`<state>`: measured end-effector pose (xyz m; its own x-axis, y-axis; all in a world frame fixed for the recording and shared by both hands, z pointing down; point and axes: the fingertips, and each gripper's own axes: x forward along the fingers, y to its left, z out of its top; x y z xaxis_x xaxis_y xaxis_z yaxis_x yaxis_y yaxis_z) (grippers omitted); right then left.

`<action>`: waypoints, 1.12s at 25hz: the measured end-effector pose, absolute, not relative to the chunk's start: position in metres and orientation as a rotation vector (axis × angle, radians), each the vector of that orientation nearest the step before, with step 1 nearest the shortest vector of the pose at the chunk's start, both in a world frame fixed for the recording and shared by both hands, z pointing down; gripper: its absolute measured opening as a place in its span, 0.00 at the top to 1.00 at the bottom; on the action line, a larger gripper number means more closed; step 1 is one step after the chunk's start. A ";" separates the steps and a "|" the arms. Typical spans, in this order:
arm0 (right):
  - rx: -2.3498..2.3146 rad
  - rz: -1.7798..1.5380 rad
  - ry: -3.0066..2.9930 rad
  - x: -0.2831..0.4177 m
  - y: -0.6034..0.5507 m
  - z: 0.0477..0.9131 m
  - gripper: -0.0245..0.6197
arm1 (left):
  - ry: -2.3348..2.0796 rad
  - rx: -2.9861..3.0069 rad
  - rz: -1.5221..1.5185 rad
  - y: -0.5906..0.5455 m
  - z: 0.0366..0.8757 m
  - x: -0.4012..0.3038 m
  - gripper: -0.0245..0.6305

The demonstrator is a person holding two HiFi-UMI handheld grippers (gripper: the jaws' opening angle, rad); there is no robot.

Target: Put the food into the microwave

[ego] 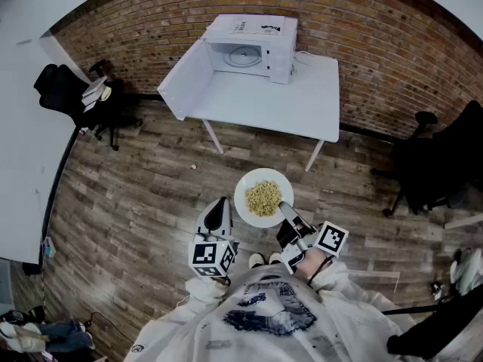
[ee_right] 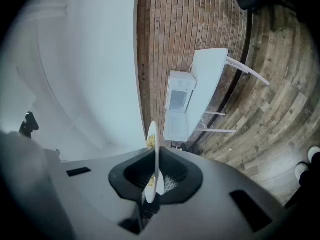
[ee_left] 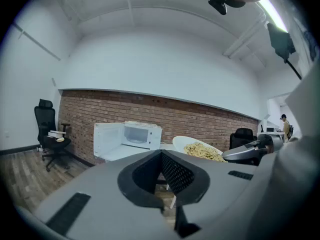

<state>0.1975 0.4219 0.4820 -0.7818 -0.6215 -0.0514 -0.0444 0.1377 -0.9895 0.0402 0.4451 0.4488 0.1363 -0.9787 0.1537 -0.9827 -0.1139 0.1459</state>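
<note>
A white plate [ego: 249,204] heaped with yellowish food [ego: 263,197] hangs over the wooden floor in front of me. My right gripper [ego: 285,211] is shut on the plate's near right rim; in the right gripper view the plate [ee_right: 153,160] shows edge-on between the jaws. My left gripper [ego: 219,214] is beside the plate's left edge, shut with nothing in it. The white microwave [ego: 255,48] stands on the white table [ego: 302,104] ahead, its door [ego: 184,80] swung open to the left and its cavity showing. In the left gripper view the microwave [ee_left: 134,136] and the plate [ee_left: 197,149] show ahead.
Black office chairs stand at the left [ego: 72,96] and the right [ego: 438,164] by the brick wall. A white counter [ego: 23,149] runs along the left side. Wooden floor lies between me and the table.
</note>
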 end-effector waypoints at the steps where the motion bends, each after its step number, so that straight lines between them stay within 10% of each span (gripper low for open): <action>1: -0.643 -1.691 1.967 0.200 0.419 0.483 0.92 | -1.936 2.192 0.030 0.443 0.450 0.042 0.95; 28: -0.649 -1.800 1.998 0.222 0.388 0.510 0.92 | -1.946 2.100 0.067 0.419 0.478 0.068 0.95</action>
